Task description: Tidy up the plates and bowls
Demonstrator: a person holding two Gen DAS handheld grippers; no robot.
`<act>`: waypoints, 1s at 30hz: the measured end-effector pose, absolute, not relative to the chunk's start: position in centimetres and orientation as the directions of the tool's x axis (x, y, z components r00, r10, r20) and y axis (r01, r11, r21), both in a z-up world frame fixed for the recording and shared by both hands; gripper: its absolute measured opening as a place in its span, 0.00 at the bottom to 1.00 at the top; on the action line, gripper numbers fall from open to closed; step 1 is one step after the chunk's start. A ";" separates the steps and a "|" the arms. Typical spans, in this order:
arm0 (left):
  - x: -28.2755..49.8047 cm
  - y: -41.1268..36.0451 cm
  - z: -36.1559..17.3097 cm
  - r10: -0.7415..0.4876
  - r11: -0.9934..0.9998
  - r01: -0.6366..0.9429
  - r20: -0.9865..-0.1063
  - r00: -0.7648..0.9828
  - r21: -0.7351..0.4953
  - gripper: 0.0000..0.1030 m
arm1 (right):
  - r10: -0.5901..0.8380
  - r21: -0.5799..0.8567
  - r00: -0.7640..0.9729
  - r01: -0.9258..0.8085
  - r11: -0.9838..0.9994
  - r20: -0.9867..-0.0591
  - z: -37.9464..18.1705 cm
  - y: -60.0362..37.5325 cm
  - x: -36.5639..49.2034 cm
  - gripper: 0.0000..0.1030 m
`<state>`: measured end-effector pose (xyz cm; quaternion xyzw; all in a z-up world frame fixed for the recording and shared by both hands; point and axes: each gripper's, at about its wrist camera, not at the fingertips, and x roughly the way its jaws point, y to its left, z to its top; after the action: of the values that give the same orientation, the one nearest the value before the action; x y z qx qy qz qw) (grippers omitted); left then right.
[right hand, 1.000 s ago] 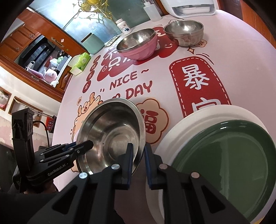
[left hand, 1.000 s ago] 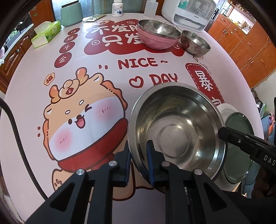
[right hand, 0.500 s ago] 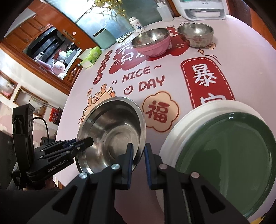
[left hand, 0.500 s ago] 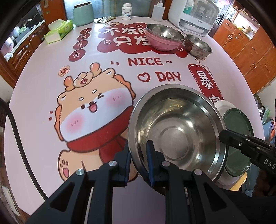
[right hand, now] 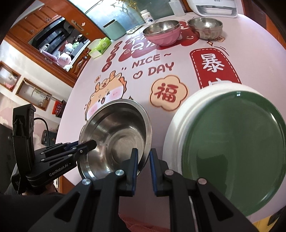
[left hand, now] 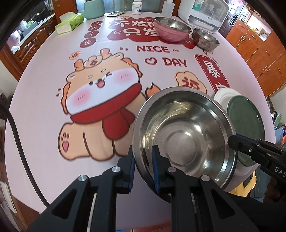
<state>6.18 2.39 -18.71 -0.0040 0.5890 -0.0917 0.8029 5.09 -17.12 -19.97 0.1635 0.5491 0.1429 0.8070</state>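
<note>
A large steel bowl hangs over the table's near edge, pinched at opposite rims. My left gripper is shut on its near-left rim; in the right wrist view that gripper shows at the bowl's left side. My right gripper is shut on the bowl's right rim and appears in the left wrist view as a black tip. Beside the bowl lies a green plate stacked on a white plate. Far back stand a pink bowl with a steel bowl inside and a small steel bowl.
The round table wears a pink cartoon cloth. At its far edge stand a white appliance, a pill bottle, a clear bottle, a green canister and a tissue pack. Wooden cabinets surround it.
Both grippers have carried the steel bowl to the right and toward the near edge, closer to the plate stack. The grips have not changed.
</note>
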 end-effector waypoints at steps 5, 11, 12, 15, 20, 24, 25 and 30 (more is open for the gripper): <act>4.8 2.4 -19.0 -0.142 0.986 0.128 -0.947 0.289 -0.108 0.15 | 0.405 0.407 0.345 -0.068 0.911 -0.847 -20.2 -16.9 3.9 0.13; 4.2 2.0 -19.5 -0.122 0.988 0.131 -0.951 0.283 -0.088 0.15 | 0.389 0.388 0.344 -0.073 0.919 -0.855 -20.3 -16.7 3.3 0.13; 4.2 2.0 -19.6 -0.120 0.988 0.133 -0.952 0.282 -0.085 0.15 | 0.387 0.386 0.344 -0.073 0.919 -0.856 -20.3 -16.7 3.2 0.13; 4.1 2.0 -19.7 -0.116 0.988 0.131 -0.952 0.282 -0.082 0.15 | 0.383 0.382 0.341 -0.074 0.921 -0.859 -20.5 -16.7 3.2 0.13; 4.2 2.1 -19.9 -0.113 0.989 0.126 -0.953 0.282 -0.080 0.15 | 0.373 0.368 0.331 -0.080 0.926 -0.867 -20.8 -16.3 3.4 0.13; 4.7 2.2 -20.1 -0.106 0.990 0.125 -0.953 0.285 -0.073 0.15 | 0.356 0.348 0.337 -0.087 0.934 -0.872 -20.9 -16.0 3.7 0.13; 4.7 2.1 -20.1 -0.103 0.989 0.127 -0.953 0.286 -0.069 0.15 | 0.352 0.344 0.339 -0.086 0.935 -0.872 -20.9 -15.9 3.8 0.13; 5.2 2.1 -20.4 -0.097 0.988 0.140 -0.955 0.279 -0.059 0.15 | 0.330 0.322 0.346 -0.082 0.943 -0.878 -20.9 -15.7 4.0 0.14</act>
<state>5.17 2.06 -20.41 0.0181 0.5957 -0.0741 0.7996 4.04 -15.69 -20.90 0.1109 0.5575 0.1266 0.8129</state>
